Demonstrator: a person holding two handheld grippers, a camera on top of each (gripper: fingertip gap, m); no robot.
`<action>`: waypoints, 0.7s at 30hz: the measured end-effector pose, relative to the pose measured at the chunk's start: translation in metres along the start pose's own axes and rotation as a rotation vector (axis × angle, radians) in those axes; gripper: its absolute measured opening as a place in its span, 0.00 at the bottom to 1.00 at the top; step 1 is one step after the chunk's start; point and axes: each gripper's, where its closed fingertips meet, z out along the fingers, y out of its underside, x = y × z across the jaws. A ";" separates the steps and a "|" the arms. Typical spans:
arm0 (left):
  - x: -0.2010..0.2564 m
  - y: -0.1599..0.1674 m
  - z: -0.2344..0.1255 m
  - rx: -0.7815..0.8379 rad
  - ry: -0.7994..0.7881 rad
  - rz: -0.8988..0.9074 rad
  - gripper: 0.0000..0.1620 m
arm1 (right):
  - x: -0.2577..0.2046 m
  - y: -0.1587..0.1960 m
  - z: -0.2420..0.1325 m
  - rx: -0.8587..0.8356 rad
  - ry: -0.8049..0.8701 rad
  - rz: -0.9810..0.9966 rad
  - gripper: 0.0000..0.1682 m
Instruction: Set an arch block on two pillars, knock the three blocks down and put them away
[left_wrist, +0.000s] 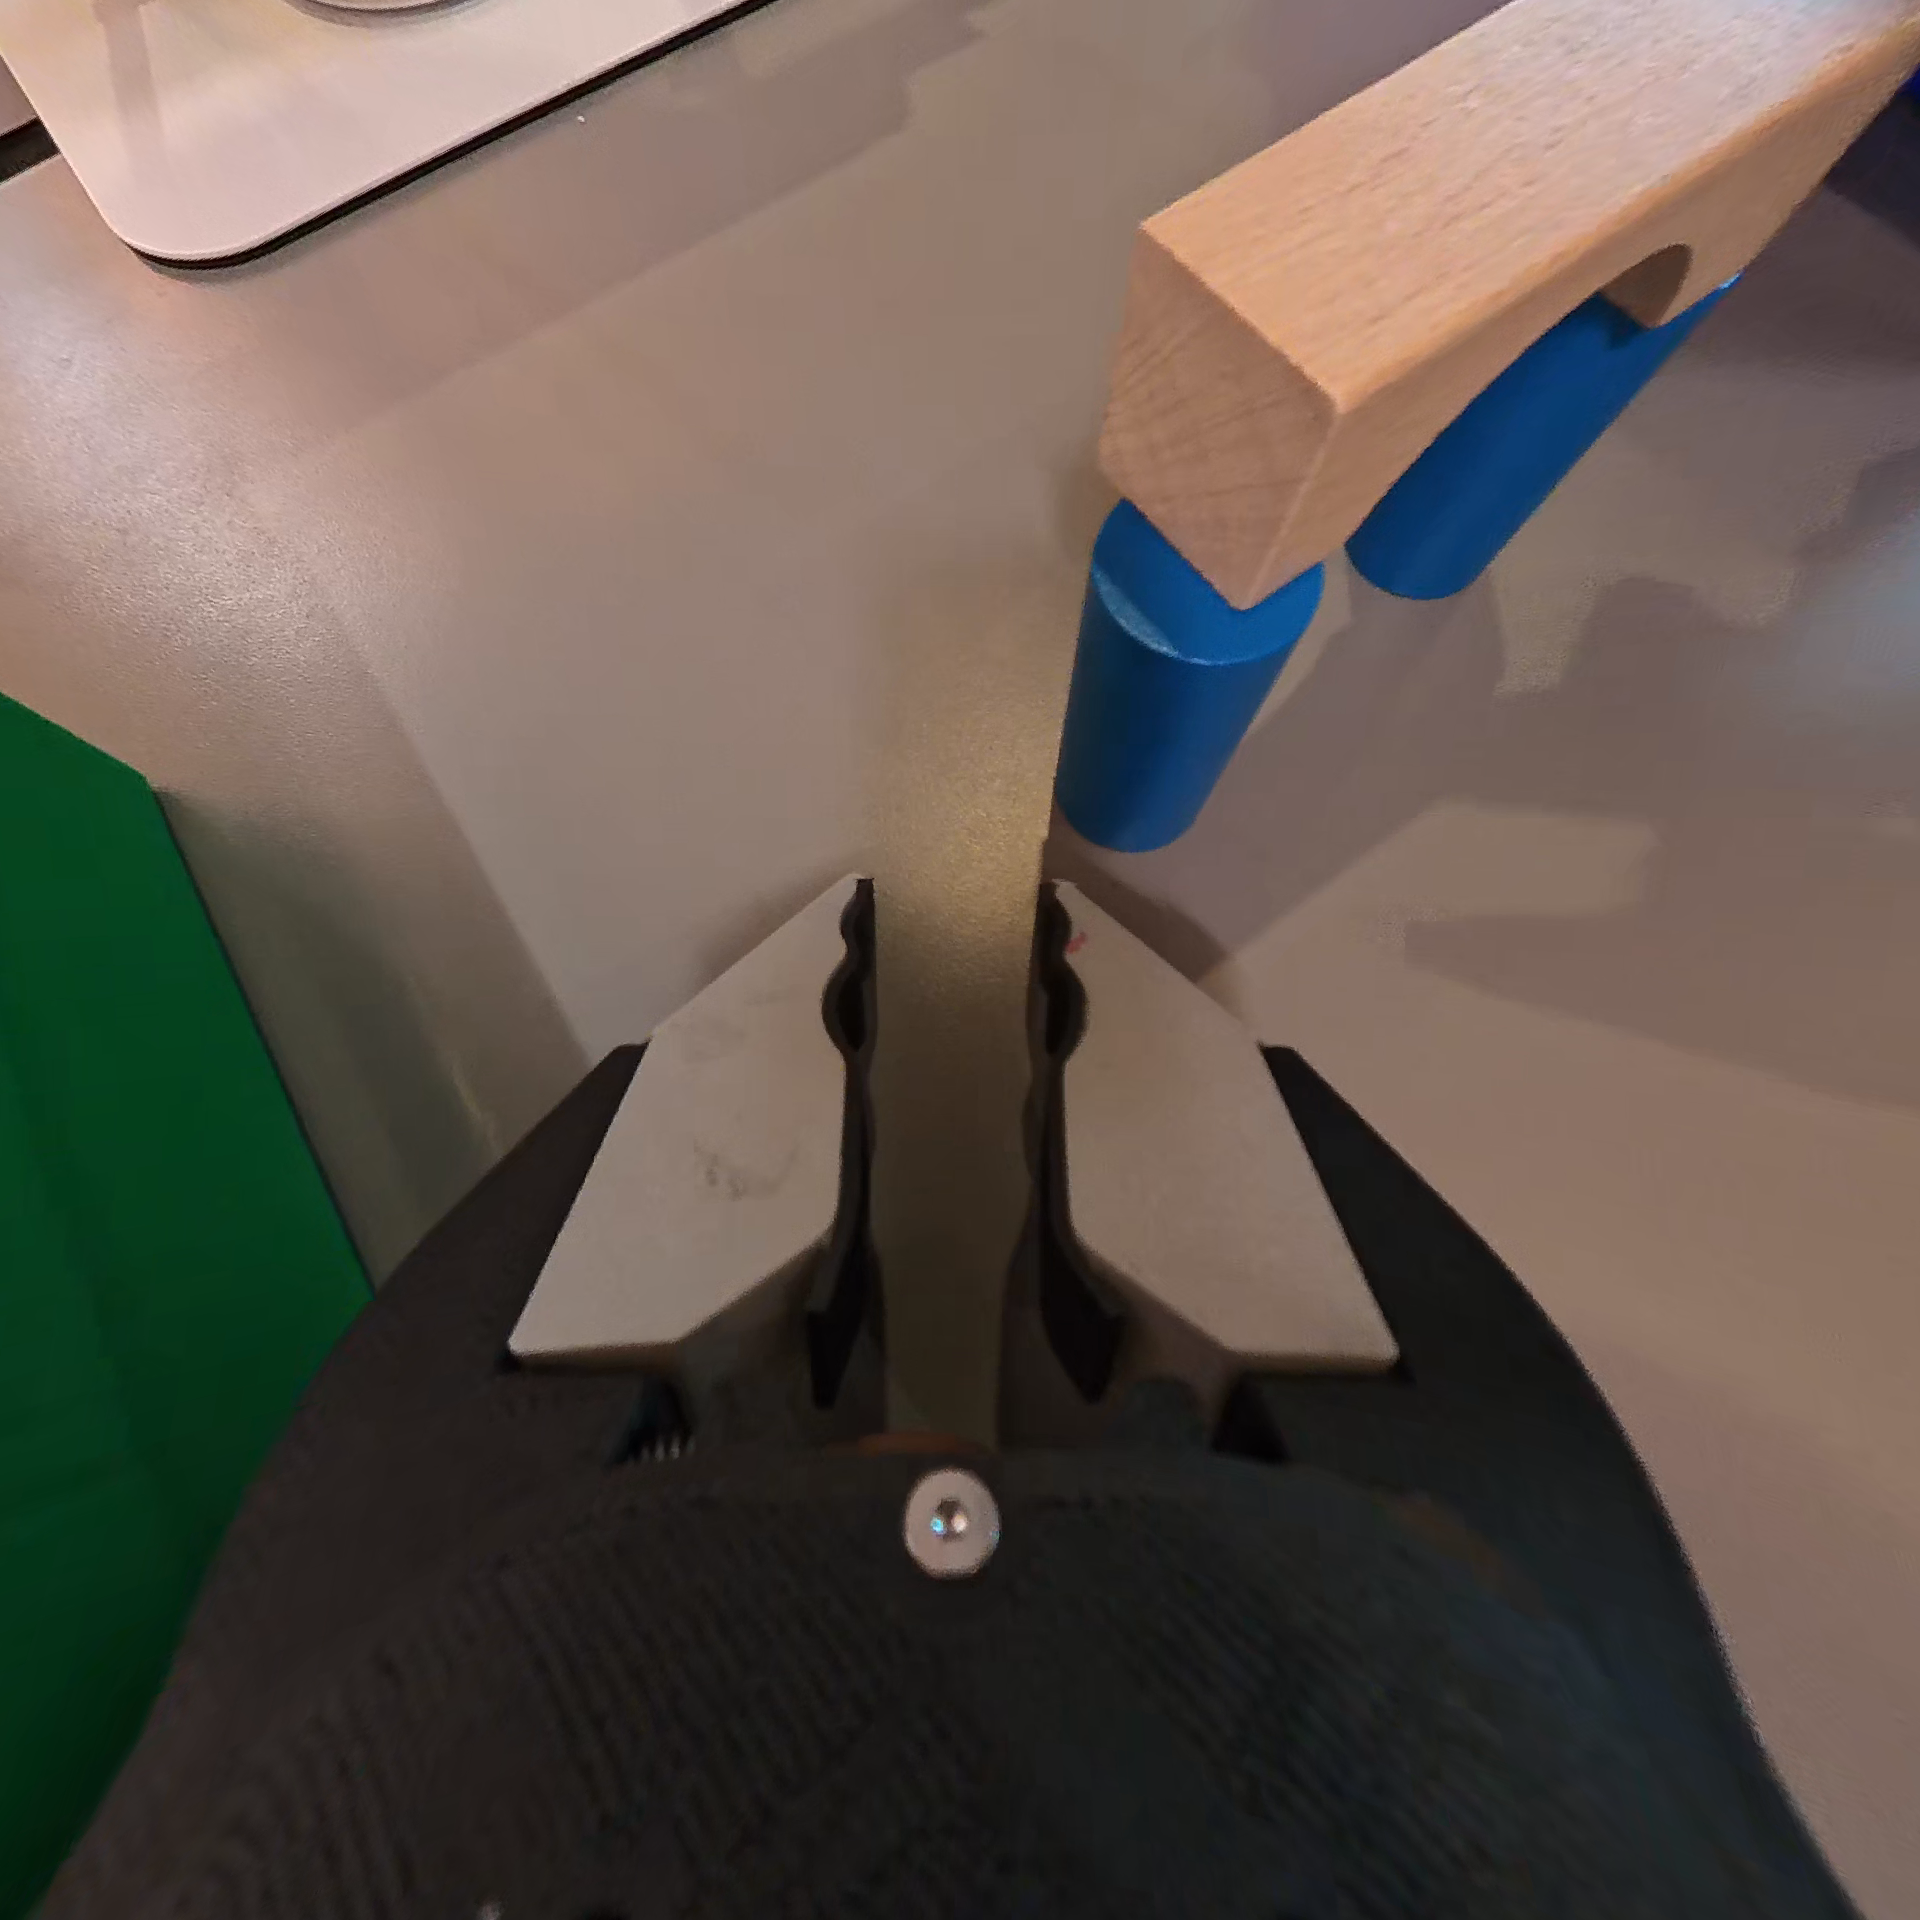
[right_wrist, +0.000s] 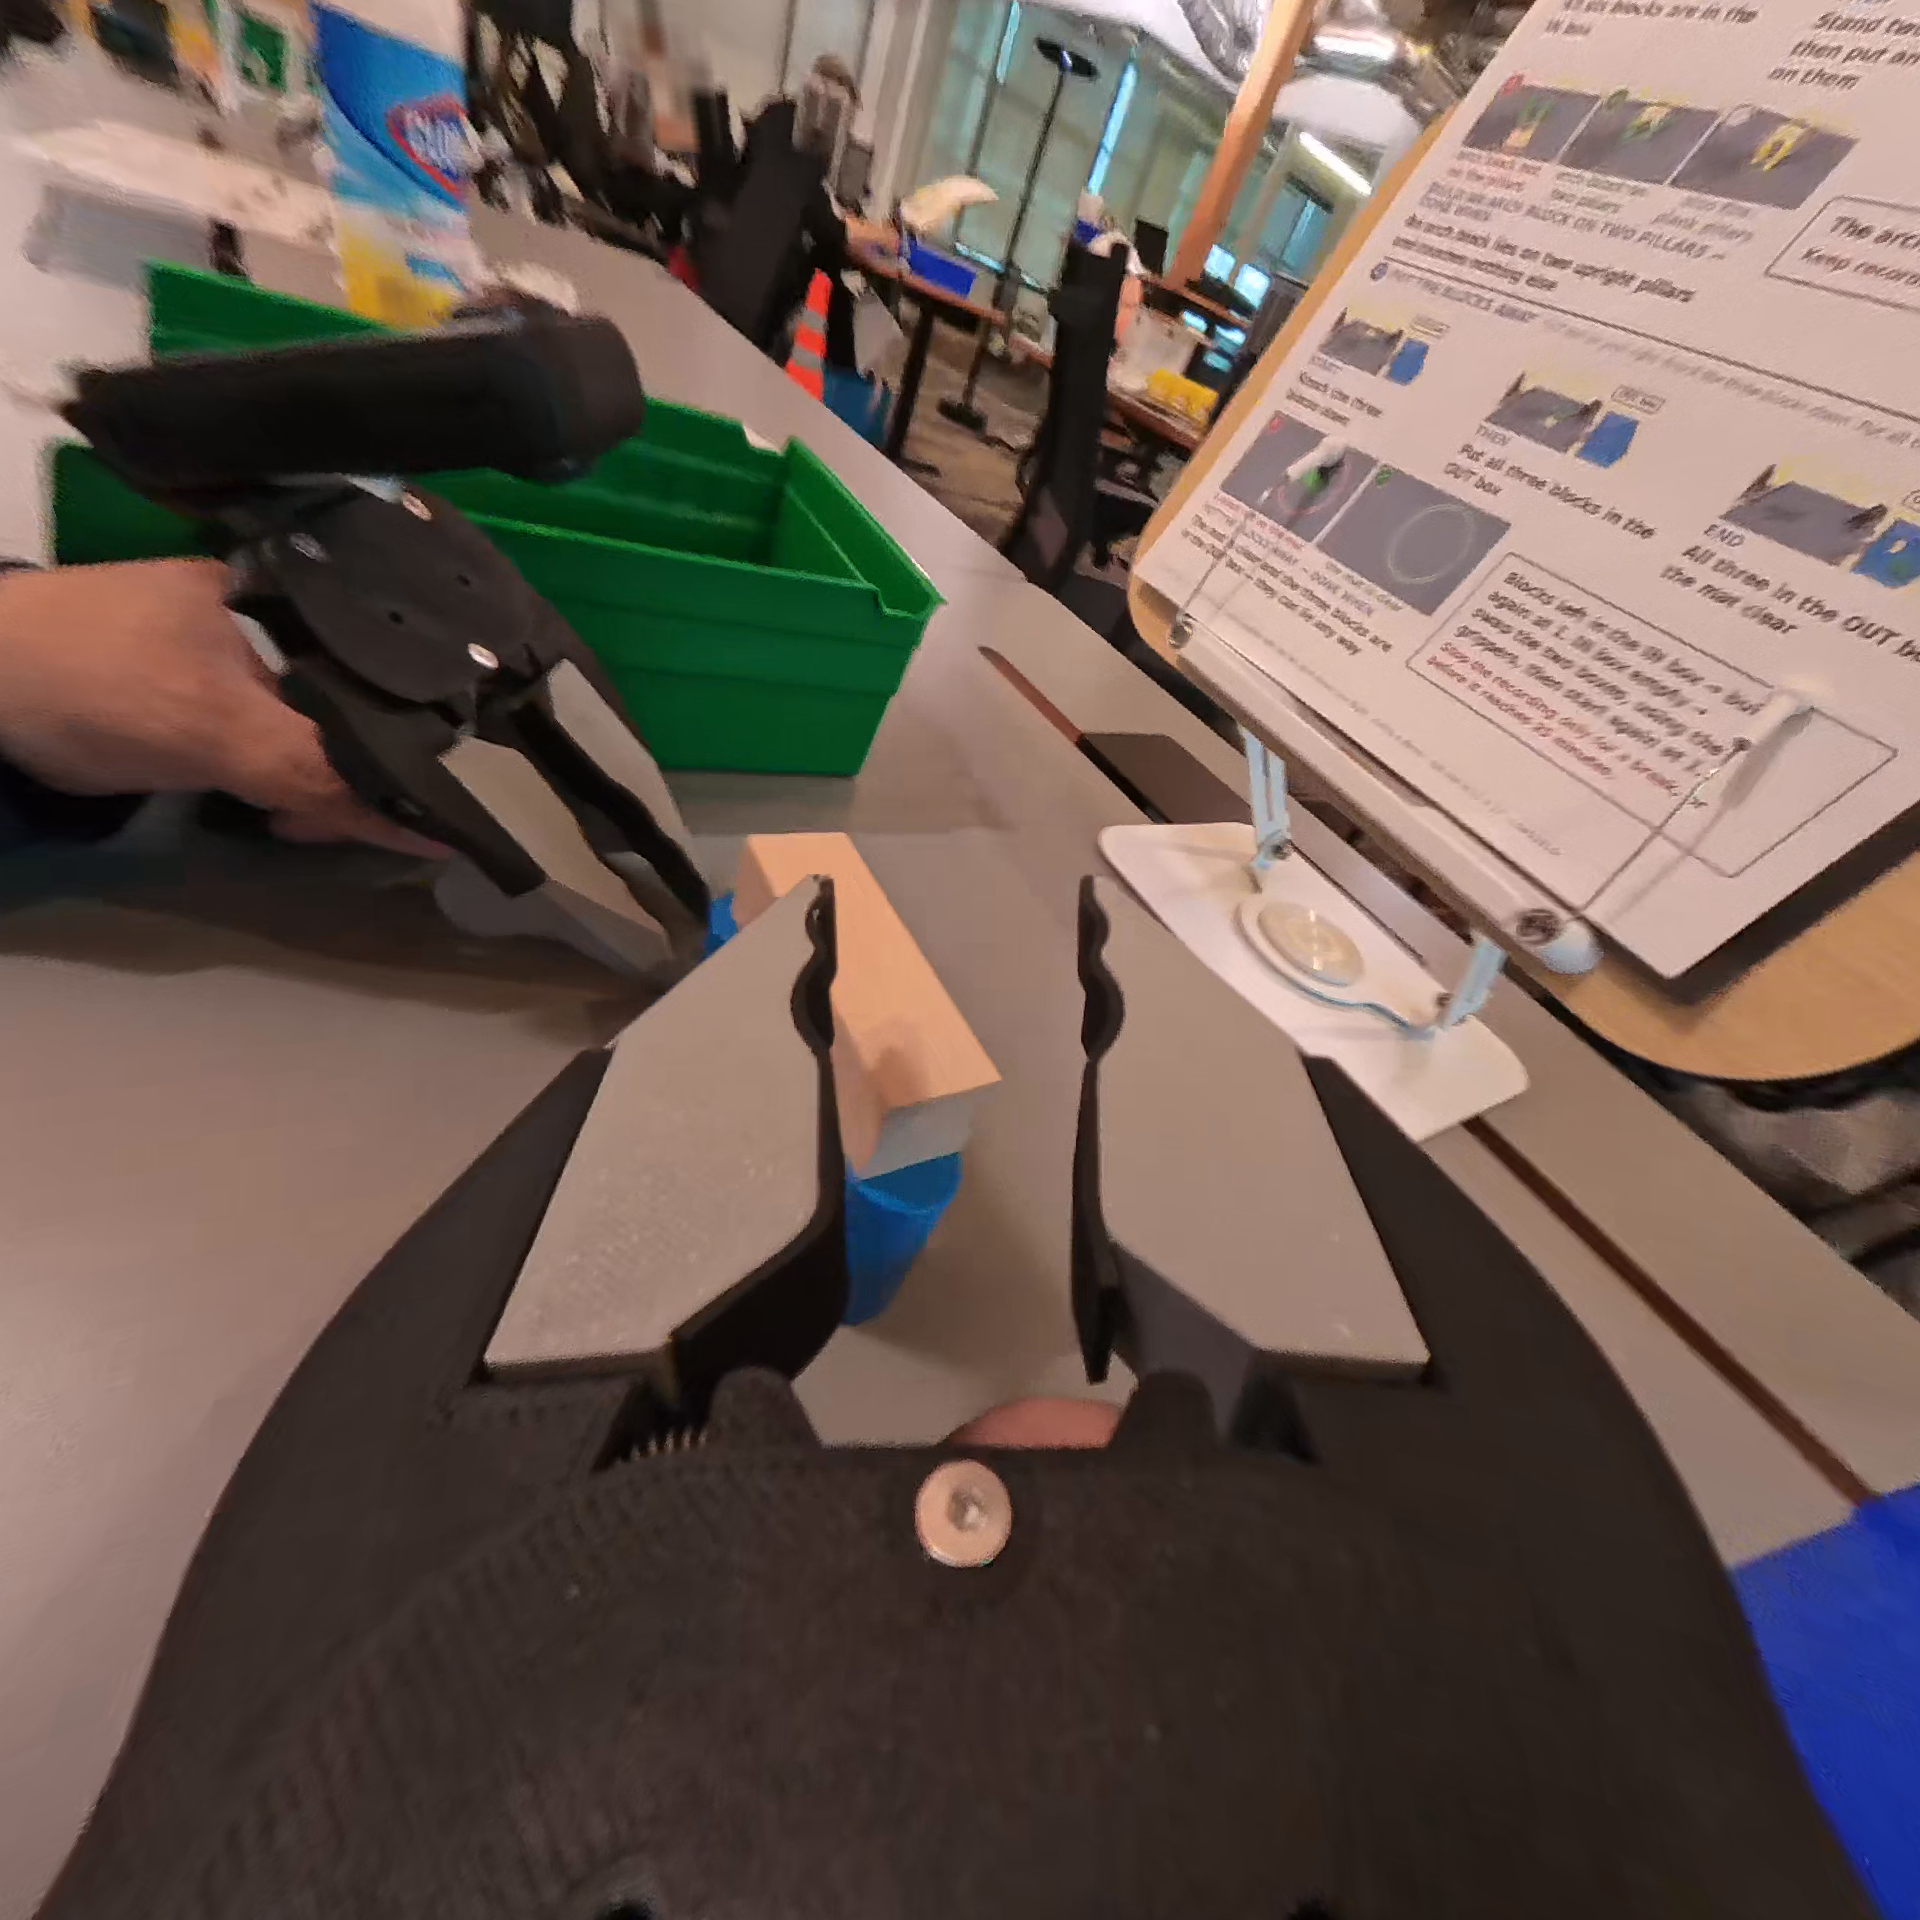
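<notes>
Two close wrist views from opposite ends of the shared arch block (left_wrist: 1475, 260) (right_wrist: 883, 987).

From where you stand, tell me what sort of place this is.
Probably a shared lab or workshop set up for recording tasks. An instruction sheet stands on a tabletop holder, a green bin waits on the grey table, and more desks and gear fill the open room behind.

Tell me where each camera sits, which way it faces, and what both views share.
Left wrist view: on the left gripper, looking down at the grey table; its empty fingers show.
Right wrist view: on the right gripper, facing across the table toward the green bin; a hand shows.
Shared: arch block on blue pillars.
</notes>
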 end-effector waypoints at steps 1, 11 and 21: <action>0.000 0.000 0.000 0.001 -0.003 0.002 0.18 | -0.003 -0.001 -0.004 0.024 -0.017 0.036 0.26; -0.001 0.000 -0.001 0.003 -0.012 0.006 0.19 | 0.032 0.010 -0.031 0.063 0.194 0.122 0.21; -0.015 -0.013 0.006 0.031 -0.134 -0.164 0.08 | 0.065 0.023 -0.055 -0.028 0.490 0.125 0.17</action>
